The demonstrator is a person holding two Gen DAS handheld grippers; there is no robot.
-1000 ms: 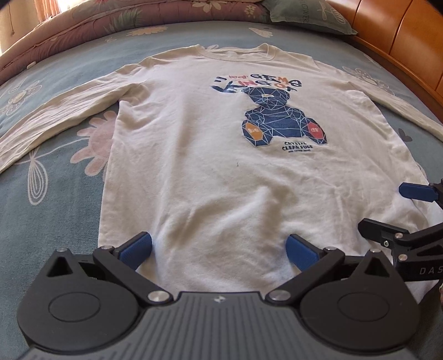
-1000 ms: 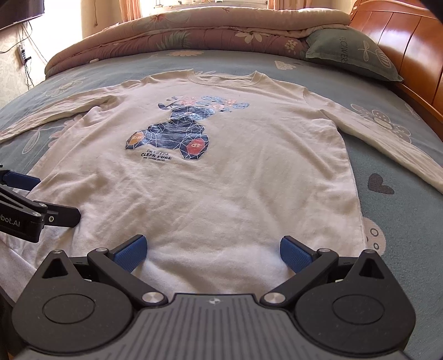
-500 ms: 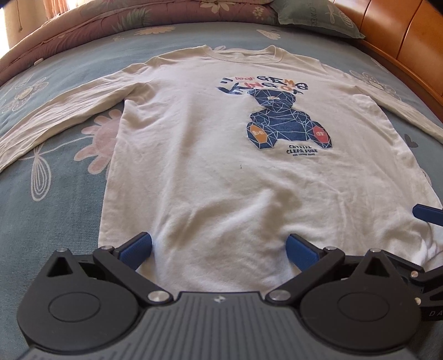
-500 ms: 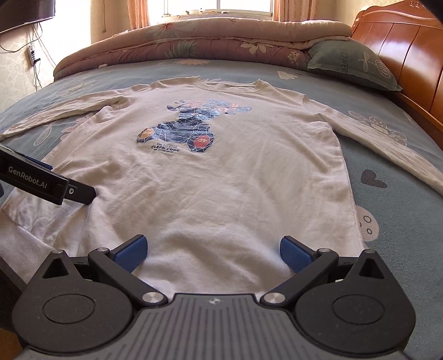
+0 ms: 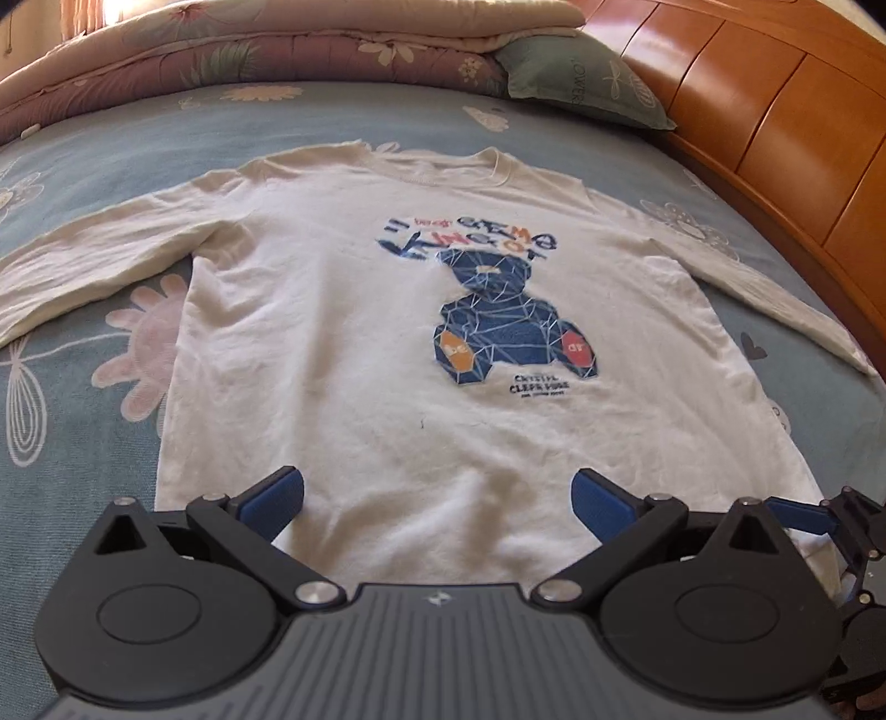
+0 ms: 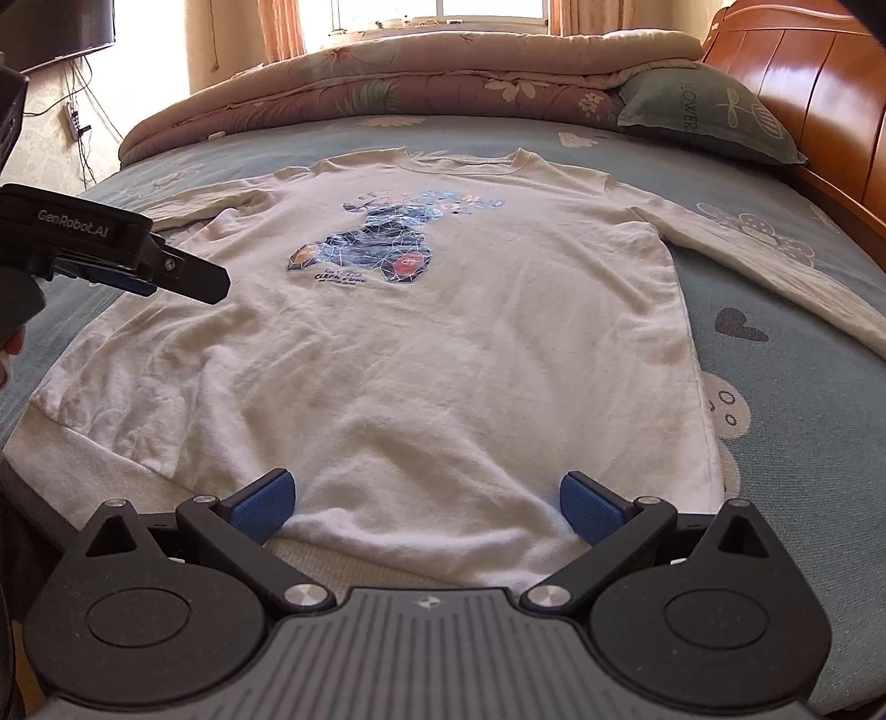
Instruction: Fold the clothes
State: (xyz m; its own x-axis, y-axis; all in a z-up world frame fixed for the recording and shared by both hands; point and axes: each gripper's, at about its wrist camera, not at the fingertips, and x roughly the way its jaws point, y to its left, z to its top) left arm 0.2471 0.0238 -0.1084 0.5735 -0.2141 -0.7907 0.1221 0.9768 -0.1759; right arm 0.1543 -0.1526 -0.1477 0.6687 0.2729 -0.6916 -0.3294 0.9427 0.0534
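A cream long-sleeved shirt (image 5: 354, 354) with a blue bear print (image 5: 498, 327) lies flat and face up on the bed, sleeves spread to both sides; the right wrist view shows the same shirt (image 6: 443, 354). My left gripper (image 5: 437, 498) is open above the hem, blue pads wide apart, with nothing between them. My right gripper (image 6: 423, 501) is open too, over the hem near the bed's front edge. The left gripper (image 6: 183, 279) also shows from the side at the left of the right wrist view, raised over the shirt's left part.
The bed has a blue flowered sheet (image 5: 72, 387). A rolled pink quilt (image 6: 443, 77) and a green pillow (image 6: 703, 111) lie at the far end. A wooden headboard (image 5: 775, 122) runs along the right. A window (image 6: 443, 11) is behind the quilt.
Both grippers have pulled back and risen, so more of the shirt and the far end of the bed shows. Both stay open. The shirt has not moved.
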